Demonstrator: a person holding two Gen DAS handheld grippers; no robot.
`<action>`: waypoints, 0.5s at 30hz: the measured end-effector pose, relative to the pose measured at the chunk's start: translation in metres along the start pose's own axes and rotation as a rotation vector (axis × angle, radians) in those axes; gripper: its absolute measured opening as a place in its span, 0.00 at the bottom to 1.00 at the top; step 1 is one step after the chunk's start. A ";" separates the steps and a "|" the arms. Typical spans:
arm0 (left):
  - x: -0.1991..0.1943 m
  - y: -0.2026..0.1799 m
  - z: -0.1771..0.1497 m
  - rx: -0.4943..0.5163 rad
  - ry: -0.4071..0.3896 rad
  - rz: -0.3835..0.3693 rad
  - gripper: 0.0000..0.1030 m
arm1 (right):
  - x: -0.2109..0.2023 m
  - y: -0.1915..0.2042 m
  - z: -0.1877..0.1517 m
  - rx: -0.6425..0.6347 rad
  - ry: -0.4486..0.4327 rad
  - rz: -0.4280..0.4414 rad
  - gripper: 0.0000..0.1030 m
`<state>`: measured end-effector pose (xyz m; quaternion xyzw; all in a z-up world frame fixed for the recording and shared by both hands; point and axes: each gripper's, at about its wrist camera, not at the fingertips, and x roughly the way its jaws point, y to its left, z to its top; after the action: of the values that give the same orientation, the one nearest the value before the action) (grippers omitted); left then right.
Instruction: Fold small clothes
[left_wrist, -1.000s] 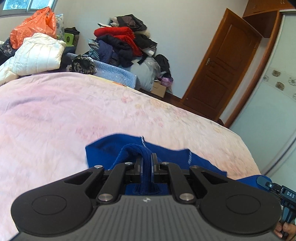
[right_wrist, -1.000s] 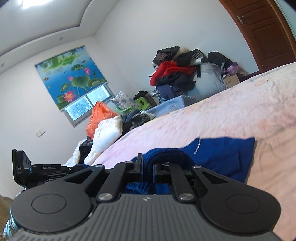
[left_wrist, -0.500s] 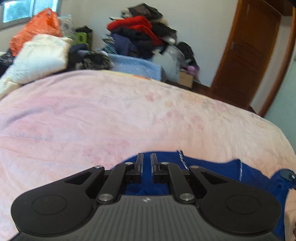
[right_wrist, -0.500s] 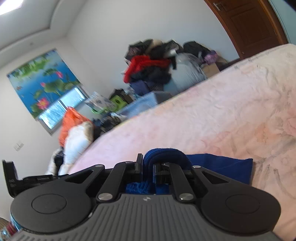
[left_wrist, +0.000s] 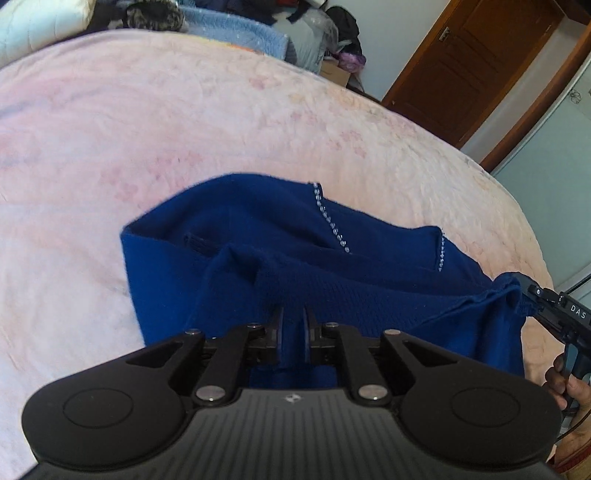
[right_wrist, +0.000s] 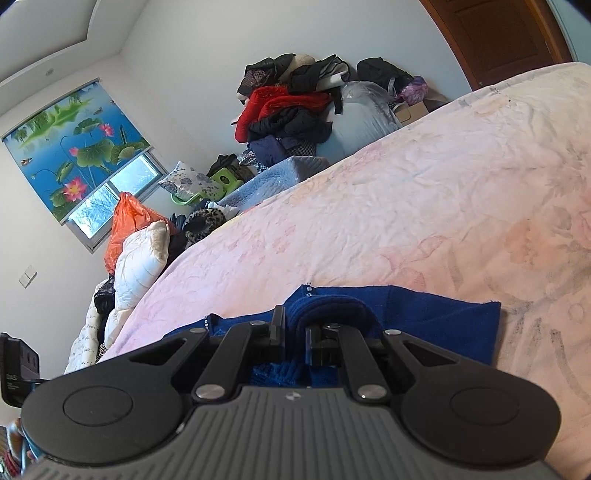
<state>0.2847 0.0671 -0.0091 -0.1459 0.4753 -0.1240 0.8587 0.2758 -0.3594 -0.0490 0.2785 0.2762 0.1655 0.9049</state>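
both views close over bed (left_wrist: 147, 122), sharing garment (left_wrist: 258, 236).

A wide bed (right_wrist: 424, 206) under a pale pink floral cover fills the room, with white walls (right_wrist: 192, 74) behind it. A window (right_wrist: 114, 199) with a lotus-print blind (right_wrist: 74, 147) lets in daylight. A brown wooden door (left_wrist: 472, 70) stands near heaped clothes (right_wrist: 291, 107).

We note bright, even daylight entering through the glass window under the lotus-print blind (right_wrist: 107, 199); shadows soft. Strong fisheye curvature at frame edges; the pale pink floral bedspread (left_wrist: 184, 122) ahead appears slightly motion-blurred.
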 end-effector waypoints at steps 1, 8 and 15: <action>0.003 0.000 0.000 -0.009 0.007 0.003 0.12 | 0.000 -0.001 0.000 0.003 0.002 0.001 0.14; -0.012 0.007 -0.007 -0.052 -0.060 0.047 0.28 | -0.001 -0.006 -0.004 0.008 0.021 0.012 0.14; -0.014 0.015 -0.002 -0.091 -0.072 0.009 0.63 | 0.000 -0.007 -0.008 0.010 0.028 0.013 0.14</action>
<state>0.2767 0.0856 -0.0044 -0.1869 0.4501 -0.0931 0.8682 0.2721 -0.3621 -0.0585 0.2825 0.2876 0.1739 0.8985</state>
